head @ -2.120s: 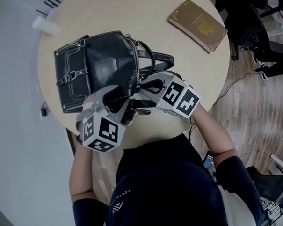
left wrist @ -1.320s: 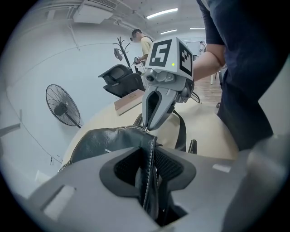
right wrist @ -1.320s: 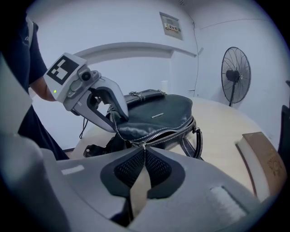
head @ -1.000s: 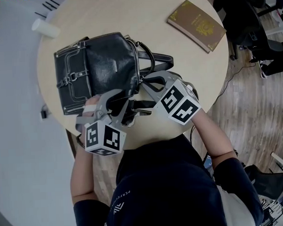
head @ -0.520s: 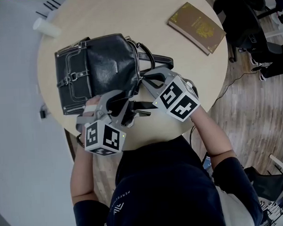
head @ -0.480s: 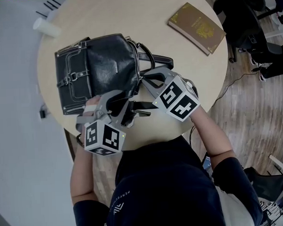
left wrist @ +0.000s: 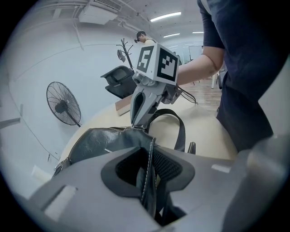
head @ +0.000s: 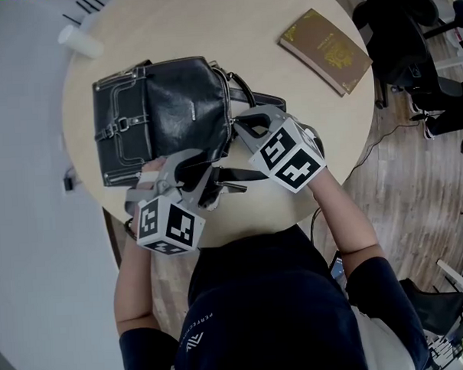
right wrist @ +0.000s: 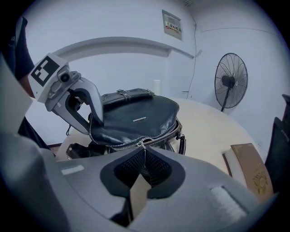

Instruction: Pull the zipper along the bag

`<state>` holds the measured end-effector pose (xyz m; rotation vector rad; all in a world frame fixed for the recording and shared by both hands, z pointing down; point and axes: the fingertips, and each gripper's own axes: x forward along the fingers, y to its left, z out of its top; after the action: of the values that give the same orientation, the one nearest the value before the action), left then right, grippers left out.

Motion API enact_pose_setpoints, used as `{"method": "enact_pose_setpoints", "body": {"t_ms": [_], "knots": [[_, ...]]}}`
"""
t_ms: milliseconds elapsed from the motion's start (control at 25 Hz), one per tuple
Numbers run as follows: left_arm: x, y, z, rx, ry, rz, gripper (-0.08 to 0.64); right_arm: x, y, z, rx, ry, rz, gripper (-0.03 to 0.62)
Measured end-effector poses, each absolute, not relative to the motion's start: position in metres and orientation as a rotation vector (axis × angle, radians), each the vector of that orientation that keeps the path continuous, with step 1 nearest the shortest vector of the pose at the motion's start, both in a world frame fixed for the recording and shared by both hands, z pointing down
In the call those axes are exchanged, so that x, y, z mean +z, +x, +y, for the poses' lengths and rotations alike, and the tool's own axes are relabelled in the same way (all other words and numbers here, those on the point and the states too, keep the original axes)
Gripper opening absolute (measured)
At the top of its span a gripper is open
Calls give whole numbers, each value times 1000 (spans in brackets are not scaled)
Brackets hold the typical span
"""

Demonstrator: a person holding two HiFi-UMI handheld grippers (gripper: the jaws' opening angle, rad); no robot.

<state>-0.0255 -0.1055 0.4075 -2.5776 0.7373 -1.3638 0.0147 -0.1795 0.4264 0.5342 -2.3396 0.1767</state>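
A black leather bag (head: 163,107) lies on the round table (head: 209,28). My left gripper (head: 203,174) is at the bag's near corner. In the left gripper view its jaws (left wrist: 152,158) are closing, with the bag's stitched leather edge (left wrist: 148,154) pinched between the pads. My right gripper (head: 235,133) is at the bag's right side. It is shut (right wrist: 145,152) on the small metal zipper pull (right wrist: 144,144) at the zip line (right wrist: 158,135). Each gripper shows in the other's view: the right gripper (left wrist: 136,121) and the left gripper (right wrist: 95,122).
The bag's black straps (head: 258,99) trail to the right of the bag. A brown book (head: 325,50) lies at the table's far right, and a white cylinder (head: 80,41) at its far left edge. A standing fan (right wrist: 232,81) is beyond the table. The person's body stands at the near edge.
The right gripper has crept a little farther along the bag's right side, holding the zipper pull. The left gripper has stayed at the near corner, and the bag has shifted slightly.
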Motion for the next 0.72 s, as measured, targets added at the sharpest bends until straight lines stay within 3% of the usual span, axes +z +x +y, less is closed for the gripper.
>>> {"method": "enact_pose_setpoints", "body": {"t_ms": [720], "knots": [[408,-26,-103,-1334,-2637,752,108,432,17,-176,161,434,-2278,14]]}}
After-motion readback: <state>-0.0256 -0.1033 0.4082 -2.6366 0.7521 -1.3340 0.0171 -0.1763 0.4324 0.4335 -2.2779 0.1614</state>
